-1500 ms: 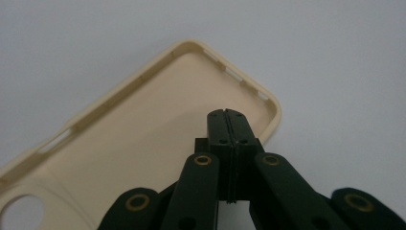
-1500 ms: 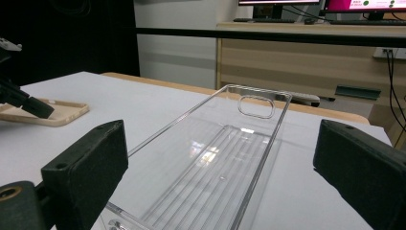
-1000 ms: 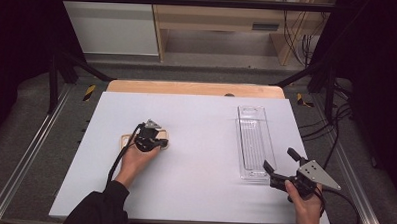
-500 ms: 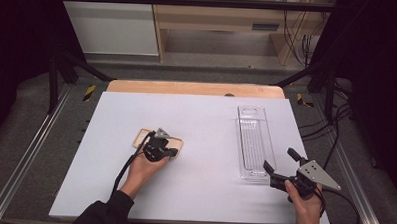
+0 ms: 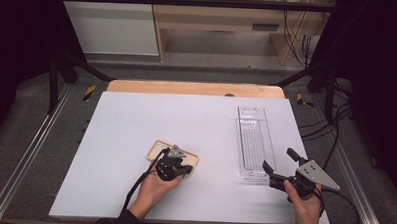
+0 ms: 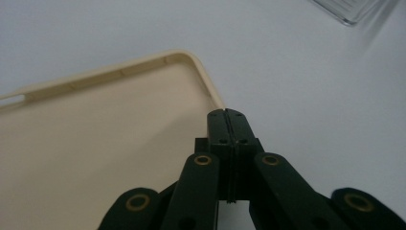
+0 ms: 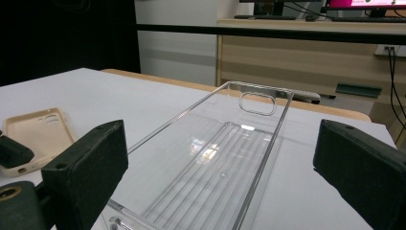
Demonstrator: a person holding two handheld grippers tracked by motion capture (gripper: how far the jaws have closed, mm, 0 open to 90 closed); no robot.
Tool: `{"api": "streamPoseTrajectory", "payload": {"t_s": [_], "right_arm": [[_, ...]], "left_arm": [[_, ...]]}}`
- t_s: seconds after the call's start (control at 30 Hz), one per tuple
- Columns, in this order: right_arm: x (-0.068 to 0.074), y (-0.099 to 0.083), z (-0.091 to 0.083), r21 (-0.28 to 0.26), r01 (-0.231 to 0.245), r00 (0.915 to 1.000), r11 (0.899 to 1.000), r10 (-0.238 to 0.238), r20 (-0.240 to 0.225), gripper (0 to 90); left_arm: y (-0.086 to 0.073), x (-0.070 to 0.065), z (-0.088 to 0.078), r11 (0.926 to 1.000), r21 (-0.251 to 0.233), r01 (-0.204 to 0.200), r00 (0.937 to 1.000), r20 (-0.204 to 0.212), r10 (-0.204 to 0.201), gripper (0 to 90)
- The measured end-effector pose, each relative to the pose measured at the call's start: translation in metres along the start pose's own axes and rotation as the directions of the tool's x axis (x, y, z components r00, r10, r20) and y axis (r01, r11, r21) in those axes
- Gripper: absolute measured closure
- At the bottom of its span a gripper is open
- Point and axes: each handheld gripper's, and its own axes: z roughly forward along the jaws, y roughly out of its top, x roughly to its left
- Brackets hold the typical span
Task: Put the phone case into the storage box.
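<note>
A beige phone case (image 5: 155,149) lies open side up on the white table (image 5: 136,115), left of centre. My left gripper (image 5: 183,167) is shut, its tips down at the case's right rim; in the left gripper view the closed jaws (image 6: 227,117) meet right where the case (image 6: 95,143) ends. I cannot tell whether the rim is pinched. My right gripper (image 5: 279,160) is held open just off the near end of a clear plastic tray (image 5: 253,139). In the right gripper view the tray (image 7: 215,158) lies ahead between the wide jaws.
The tray's corner (image 6: 354,9) shows far ahead of the left gripper. A wooden strip (image 5: 195,88) borders the table's far edge. Metal rails run along both sides, and cables hang at the far right. The case (image 7: 33,129) shows at the left of the right gripper view.
My left hand has slid to the right across the table, and the beige case has moved along with it. The right hand and the clear tray have stayed put.
</note>
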Motion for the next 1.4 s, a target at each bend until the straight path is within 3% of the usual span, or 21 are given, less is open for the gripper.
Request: {"api": "streamPoseTrajectory", "payload": {"t_s": [0.03,0.57,0.73,0.8,0.83,0.87,0.9,1.0,1.13,1.17,1.3,1.4], "right_arm": [[0.0,0.0,0.0,0.0,0.001,1.0,1.0,-0.001,-0.001,4.9],[0.001,0.0,0.0,0.0,0.0,1.0,1.0,0.0,0.002,4.9],[0.001,0.001,0.0,-0.001,0.005,1.0,1.0,-0.005,0.0,4.5],[0.001,0.001,0.0,-0.001,0.003,1.0,1.0,-0.003,0.0,4.4],[0.002,0.002,0.0,-0.006,0.006,1.0,1.0,-0.006,0.001,4.3],[0.004,0.005,-0.001,-0.014,0.01,0.9999,1.0,-0.01,0.003,4.0],[0.004,0.005,-0.001,-0.014,0.01,0.9999,1.0,-0.01,0.003,4.0],[0.01,0.017,-0.003,-0.023,0.027,0.9995,0.999,-0.027,0.019,3.6],[0.031,0.041,-0.003,-0.039,0.046,0.9989,0.998,-0.047,-0.011,3.4],[0.031,0.041,-0.003,-0.039,0.046,0.9989,0.998,-0.047,-0.011,3.4],[0.055,0.06,0.006,0.004,0.095,0.9942,0.995,-0.095,-0.052,3.4],[0.063,0.068,0.01,0.017,0.105,0.992,0.994,-0.104,-0.072,3.3]], "left_arm": [[-0.001,-0.007,0.002,1.0,-0.002,0.005,0.9997,0.024,-0.005,90.0],[-0.008,-0.055,0.008,0.9975,-0.001,-0.071,0.9946,0.076,0.071,90.0],[-0.009,-0.058,0.007,0.9944,-0.018,-0.104,0.9931,0.054,0.105,90.0],[-0.009,-0.058,0.003,0.9927,-0.059,-0.105,0.9935,0.036,0.108,90.0],[-0.009,-0.057,-0.001,0.9904,-0.085,-0.109,0.9934,0.025,0.112,90.0],[-0.009,-0.055,-0.01,0.9834,-0.139,-0.116,0.9932,-0.006,0.116,90.0],[-0.009,-0.055,-0.01,0.9834,-0.139,-0.116,0.9932,-0.006,0.116,90.0],[-0.009,-0.047,-0.029,0.9705,-0.214,-0.111,0.9934,-0.053,0.102,90.0],[-0.013,-0.033,-0.056,0.9515,-0.292,-0.098,0.991,-0.117,0.066,90.0],[-0.014,-0.029,-0.063,0.9479,-0.304,-0.095,0.9897,-0.132,0.056,90.0],[-0.026,-0.007,-0.095,0.9339,-0.351,-0.071,0.9816,-0.191,0.003,90.0],[-0.032,0.0,-0.105,0.9302,-0.361,-0.065,0.9763,-0.216,-0.016,89.5]]}}
